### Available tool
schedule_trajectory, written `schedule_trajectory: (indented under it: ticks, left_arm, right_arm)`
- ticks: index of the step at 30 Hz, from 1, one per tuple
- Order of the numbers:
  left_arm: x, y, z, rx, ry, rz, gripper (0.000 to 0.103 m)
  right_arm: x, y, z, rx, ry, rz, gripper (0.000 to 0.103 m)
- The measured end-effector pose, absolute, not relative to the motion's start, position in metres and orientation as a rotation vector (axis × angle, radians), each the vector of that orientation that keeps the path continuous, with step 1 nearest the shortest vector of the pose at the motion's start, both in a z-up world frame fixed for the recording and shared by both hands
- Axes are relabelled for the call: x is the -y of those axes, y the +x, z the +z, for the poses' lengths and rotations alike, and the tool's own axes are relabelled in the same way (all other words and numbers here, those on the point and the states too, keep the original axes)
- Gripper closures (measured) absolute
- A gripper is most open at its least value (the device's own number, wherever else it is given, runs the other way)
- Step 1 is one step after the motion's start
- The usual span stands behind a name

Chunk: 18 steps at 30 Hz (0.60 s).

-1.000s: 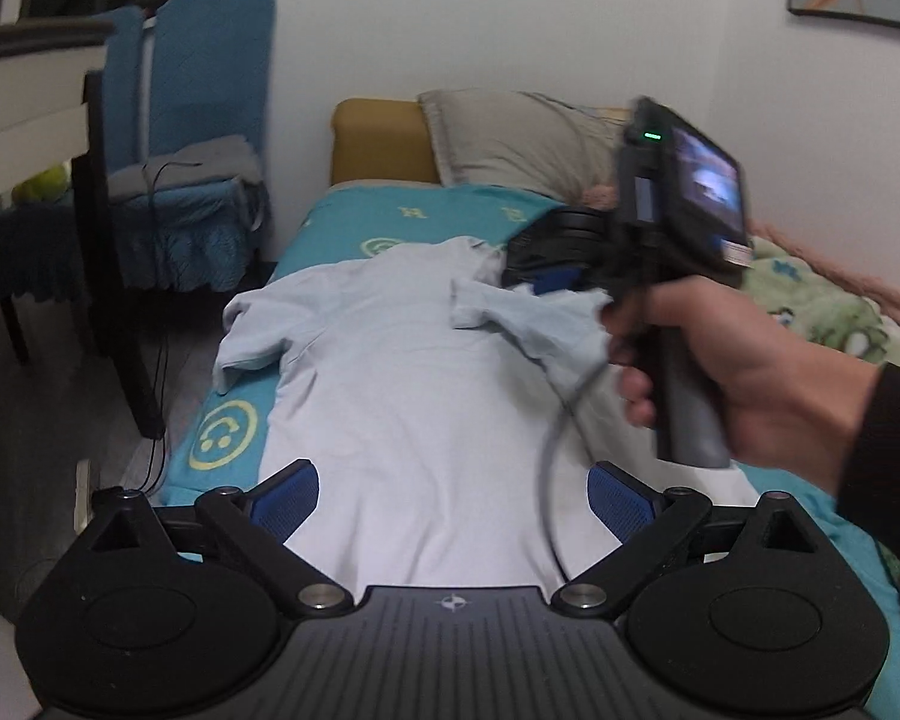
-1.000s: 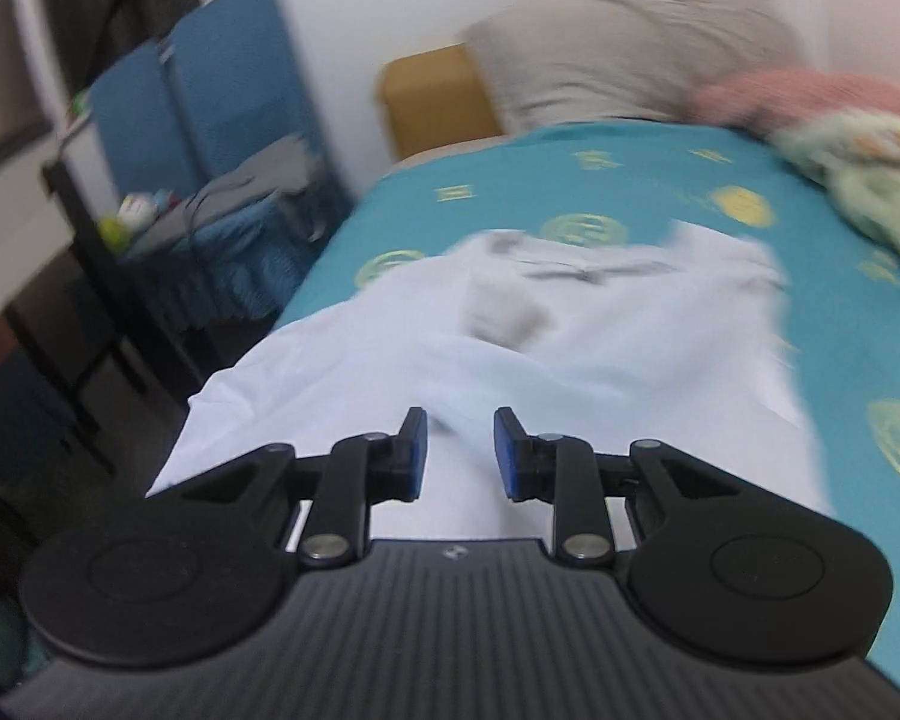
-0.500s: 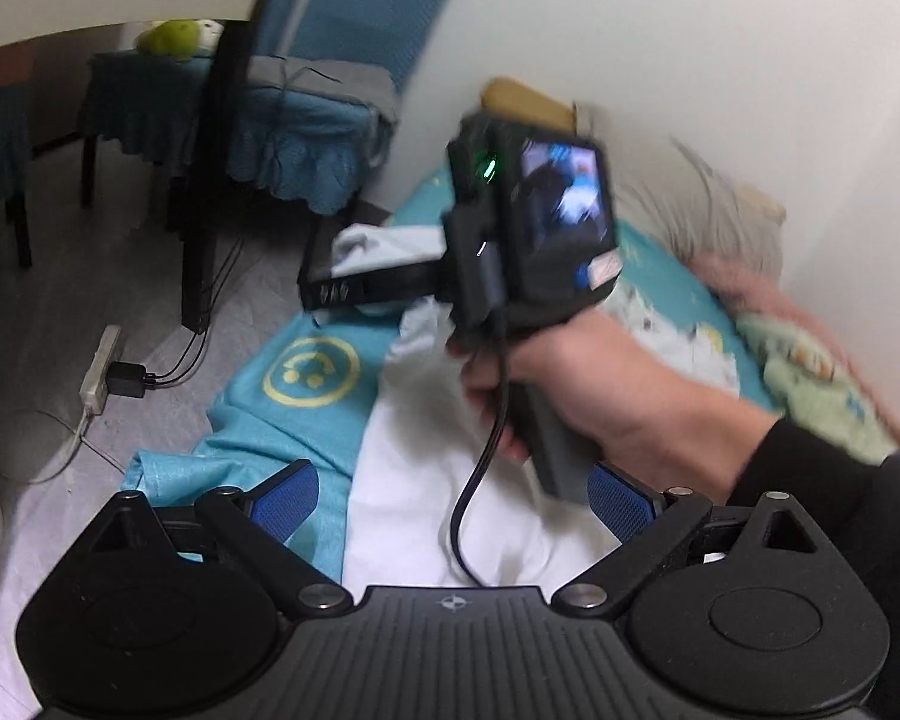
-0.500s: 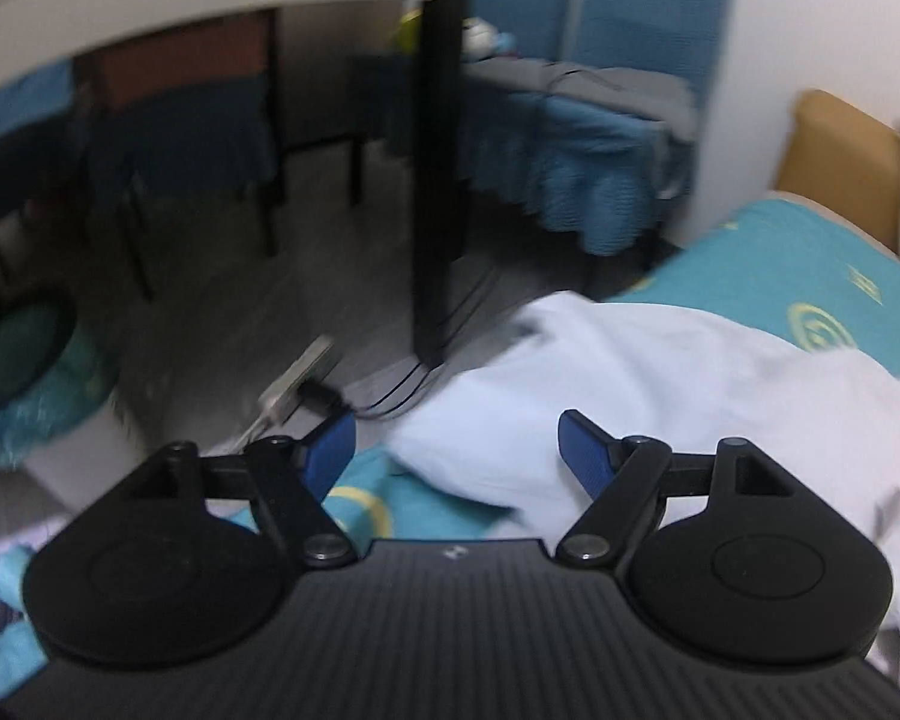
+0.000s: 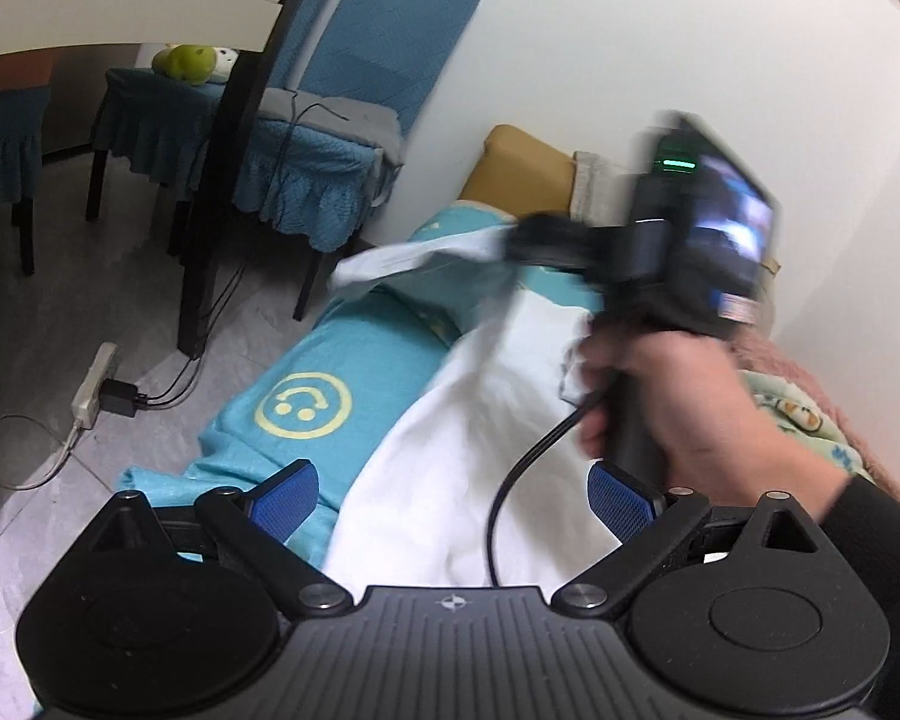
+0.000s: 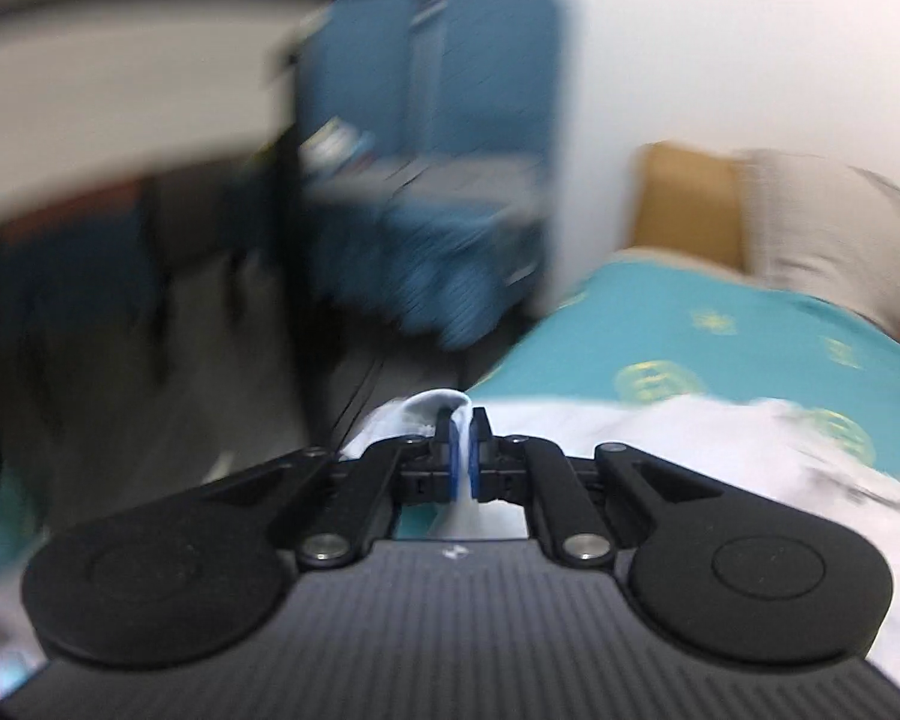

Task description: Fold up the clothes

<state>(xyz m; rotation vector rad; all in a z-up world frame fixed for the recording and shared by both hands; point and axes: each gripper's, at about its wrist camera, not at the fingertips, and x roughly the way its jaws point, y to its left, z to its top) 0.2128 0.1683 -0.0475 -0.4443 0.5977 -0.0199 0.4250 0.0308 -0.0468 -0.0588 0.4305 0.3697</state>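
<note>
- White cloth: a shirt (image 5: 474,420) is spread on the bed, at the centre of the left wrist view; one edge is lifted toward the upper middle of the frame.
- Teal sheet (image 5: 306,360) with yellow smiley prints is seen under the shirt, at centre left of the left wrist view.
- Right gripper (image 6: 463,459): the blue pads are pressed together on a fold of the shirt (image 6: 456,414), at the centre of the right wrist view; the view is blurred by motion.
- Right gripper seen again in the left wrist view (image 5: 528,246), at upper right, held by a hand (image 5: 690,396) with a dark sleeve; a black cable (image 5: 522,480) hangs from the handle.
- Left gripper (image 5: 450,498): the blue pads are set wide apart at the bottom of the left wrist view, with nothing between them but the shirt lying below.
- Blue chair (image 5: 354,120) with a frilled cover is placed at upper left, beside the bed.
- Power strip (image 5: 93,384) with a plugged adapter lies on the grey floor, at far left.
- Grey pillow (image 6: 822,228) and tan headboard (image 6: 684,204) are found at upper right of the right wrist view.
</note>
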Motion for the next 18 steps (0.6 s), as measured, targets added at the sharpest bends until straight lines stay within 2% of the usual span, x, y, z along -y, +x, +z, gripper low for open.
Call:
schedule_trajectory:
  ticks: [3,6,9,11,12,13,15,18]
  left_arm:
    - [-0.159,0.213,-0.048,-0.601,-0.417,-0.04,0.005]
    - [-0.15,0.216,-0.051,-0.618,-0.392,-0.057,0.005]
    - [-0.144,0.218,-0.054,-0.629,-0.378,-0.069,0.005]
    - [-0.14,0.219,-0.054,-0.636,-0.374,-0.074,0.005]
    - [-0.139,0.219,-0.054,-0.64,-0.374,-0.077,0.005]
    - [-0.139,0.219,-0.055,-0.641,-0.376,-0.08,0.005]
    - [-0.138,0.219,-0.055,-0.638,-0.378,-0.082,0.005]
    - [-0.137,0.218,-0.055,-0.637,-0.376,-0.075,0.005]
  right_arm:
    - [0.036,0.427,-0.043,-0.426,0.112,0.184,0.097]
    - [0.096,0.431,-0.062,-0.52,0.202,0.036,0.096]
    - [0.119,0.422,-0.071,-0.555,0.186,0.028,0.094]
    - [0.132,0.416,-0.076,-0.574,0.167,0.033,0.088]
    - [0.138,0.412,-0.079,-0.583,0.158,0.036,0.073]
    - [0.144,0.409,-0.081,-0.592,0.148,0.038,0.049]
    - [0.157,0.403,-0.086,-0.611,0.13,0.043,0.021]
    - [0.132,0.395,-0.076,-0.523,-0.022,0.122,0.021]
